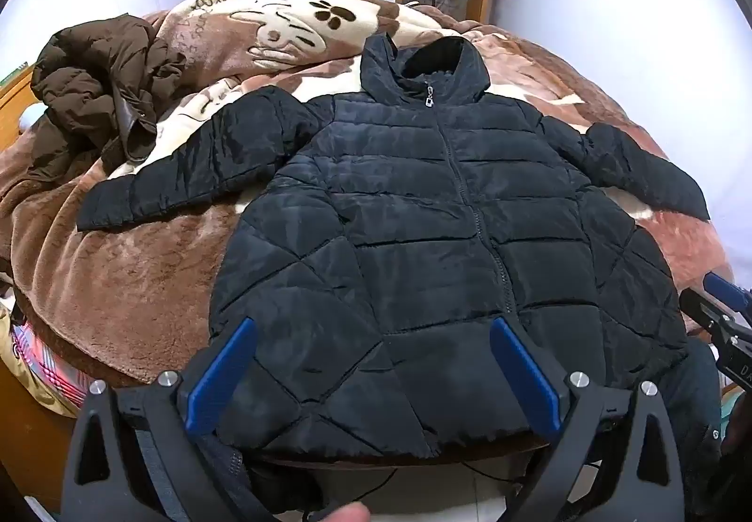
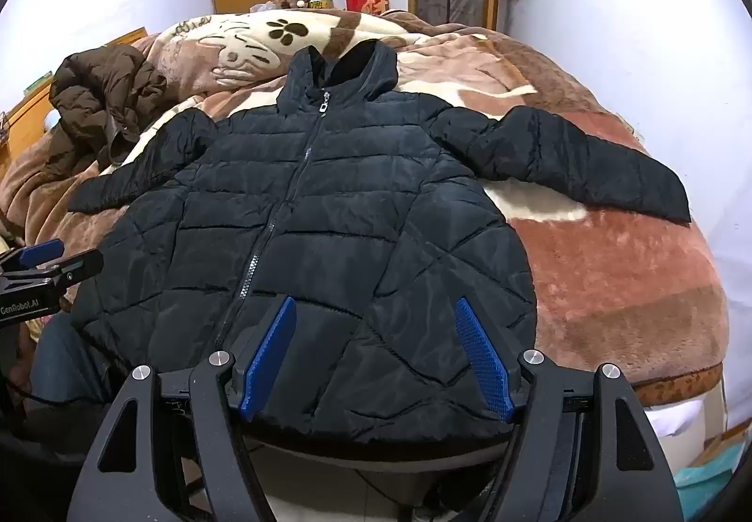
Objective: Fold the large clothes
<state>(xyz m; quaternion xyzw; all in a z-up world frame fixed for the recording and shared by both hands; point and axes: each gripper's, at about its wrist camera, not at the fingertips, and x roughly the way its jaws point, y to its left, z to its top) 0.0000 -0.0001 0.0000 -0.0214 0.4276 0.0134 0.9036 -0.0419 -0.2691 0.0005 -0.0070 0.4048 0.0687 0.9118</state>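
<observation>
Both hand-held grippers gape wide with nothing between the jaws: left hand-held gripper (image 1: 373, 374) and right hand-held gripper (image 2: 376, 357) hover over the hem of the black puffer jacket (image 1: 423, 240). It lies zipped, face up, sleeves spread on the bed (image 1: 141, 287), a brown coat (image 1: 98, 94) heaped beside. We'd flag slippery, puffy fabric: a shallow pinch could slide off mid-fold.

Left gripper (image 1: 373, 374) and right gripper (image 2: 376, 355), each lower centre of its own view: black plastic frames with triangular cutouts, round silver screws, blue ribbed pads on the jaws. White "GenRobot.AI" lettering at left edge of right view; thin black cable lower left there.
</observation>
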